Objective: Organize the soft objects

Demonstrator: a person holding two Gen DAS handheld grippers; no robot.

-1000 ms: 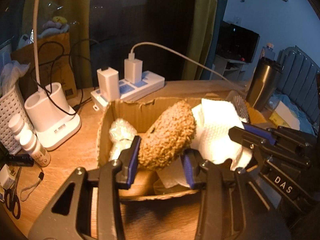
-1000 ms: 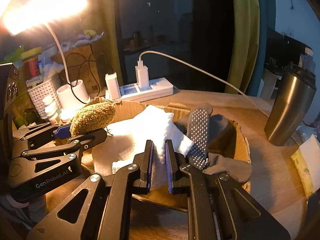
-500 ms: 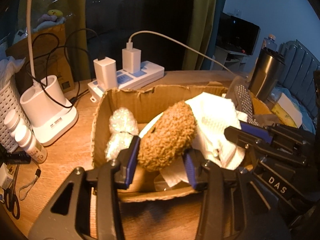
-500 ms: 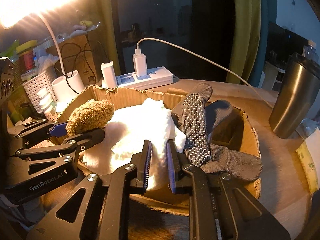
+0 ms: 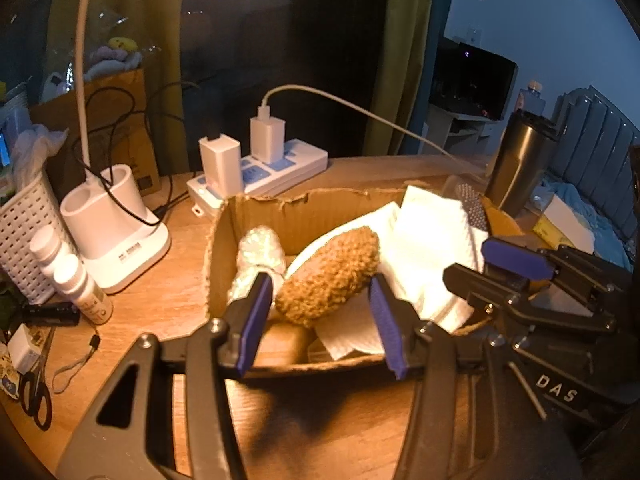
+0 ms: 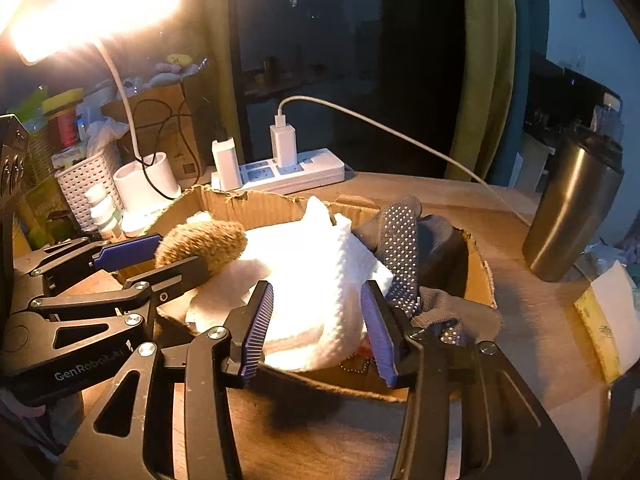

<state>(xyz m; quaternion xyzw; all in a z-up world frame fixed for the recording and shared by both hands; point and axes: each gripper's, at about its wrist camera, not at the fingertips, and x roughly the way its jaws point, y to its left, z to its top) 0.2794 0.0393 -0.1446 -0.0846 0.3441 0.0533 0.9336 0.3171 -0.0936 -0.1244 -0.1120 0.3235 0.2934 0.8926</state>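
A torn cardboard box on the wooden desk holds the soft things. A brown fuzzy puff lies in it between the pads of my left gripper. Those jaws are opening and the pads stand just off the puff. A white knitted cloth lies heaped between the blue pads of my right gripper. Its jaws are opening too and no longer pinch the cloth. Grey dotted gloves lie at the box's right, and a shiny white bundle sits in its left corner.
A white power strip with chargers and cables lies behind the box. A steel tumbler stands to the right. On the left are a white lamp base, small bottles, a mesh basket and scissors.
Both grippers' jaws have spread. The right one, earlier pinched shut on the white cloth, has let it go. The left pads have come off the brown puff, which rests in the box.
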